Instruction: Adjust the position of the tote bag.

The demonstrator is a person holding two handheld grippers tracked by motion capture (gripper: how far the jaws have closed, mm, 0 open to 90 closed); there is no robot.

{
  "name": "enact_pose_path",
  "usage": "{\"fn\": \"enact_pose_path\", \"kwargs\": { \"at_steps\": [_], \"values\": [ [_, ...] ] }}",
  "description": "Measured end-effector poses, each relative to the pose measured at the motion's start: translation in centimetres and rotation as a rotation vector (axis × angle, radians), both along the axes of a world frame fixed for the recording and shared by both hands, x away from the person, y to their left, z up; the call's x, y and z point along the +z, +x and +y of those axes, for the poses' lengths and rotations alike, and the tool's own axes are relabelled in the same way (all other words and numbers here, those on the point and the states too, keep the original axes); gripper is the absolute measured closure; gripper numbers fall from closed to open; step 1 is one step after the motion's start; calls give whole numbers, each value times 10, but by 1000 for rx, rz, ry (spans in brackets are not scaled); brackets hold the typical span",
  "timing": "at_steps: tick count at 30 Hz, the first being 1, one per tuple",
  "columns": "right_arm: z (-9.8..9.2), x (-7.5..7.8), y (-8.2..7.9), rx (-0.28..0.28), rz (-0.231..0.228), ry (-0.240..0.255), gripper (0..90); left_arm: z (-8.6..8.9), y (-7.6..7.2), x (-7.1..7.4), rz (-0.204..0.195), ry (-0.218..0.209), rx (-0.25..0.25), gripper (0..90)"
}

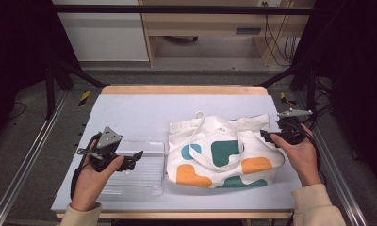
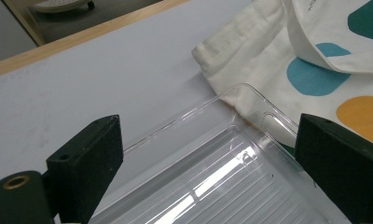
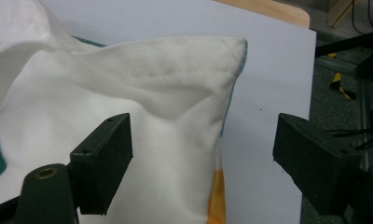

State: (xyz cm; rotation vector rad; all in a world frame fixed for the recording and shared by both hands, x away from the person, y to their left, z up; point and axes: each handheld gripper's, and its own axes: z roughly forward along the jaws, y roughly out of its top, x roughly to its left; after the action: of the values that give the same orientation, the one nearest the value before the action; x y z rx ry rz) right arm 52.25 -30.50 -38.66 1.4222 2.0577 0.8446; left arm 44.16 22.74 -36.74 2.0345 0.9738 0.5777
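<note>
Jaws apart; tote bag point(image 1: 224, 153) lengthwise left-right.

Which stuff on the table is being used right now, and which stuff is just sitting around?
Being used:
- tote bag, with the open right gripper at its edge
- clear plastic tray, with the open left gripper over it

Just sitting around:
- wooden shelf unit behind the table
- cables on the floor beside it

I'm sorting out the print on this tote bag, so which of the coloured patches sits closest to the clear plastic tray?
The orange patch at the tote bag's near left corner, beside the clear plastic tray. The other orange patch lies further right, and the teal patches sit mid-bag.
</note>
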Motion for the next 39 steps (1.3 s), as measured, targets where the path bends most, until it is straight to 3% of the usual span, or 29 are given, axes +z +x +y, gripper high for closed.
{"fn": "enact_pose_path", "kwargs": {
  "at_steps": [7, 12, 17, 26, 29, 33, 39],
  "values": [
    [8, -7, 28, 5, 55, 14, 159, -2, 0, -1, 4, 2, -12, 80],
    [12, -15, 38, 5, 99, 17, 143, -4, 0, -1, 6, 4, -16, 81],
    [11, -17, 40, -4, 110, 32, 233, -5, -2, 1, 1, 1, -21, 81],
    [17, -13, 32, -3, 76, -8, 548, -4, -3, 3, -2, -6, -20, 81],
    [19, -10, 31, 13, 89, -20, 647, -4, -3, 3, -4, -7, -19, 82],
    [21, -6, 29, 19, 84, -13, 731, -3, -3, 4, -7, -10, -19, 82],
    [23, 4, 19, 32, 39, 14, 819, 0, -4, 6, -13, -12, -15, 82]
  ]
}}
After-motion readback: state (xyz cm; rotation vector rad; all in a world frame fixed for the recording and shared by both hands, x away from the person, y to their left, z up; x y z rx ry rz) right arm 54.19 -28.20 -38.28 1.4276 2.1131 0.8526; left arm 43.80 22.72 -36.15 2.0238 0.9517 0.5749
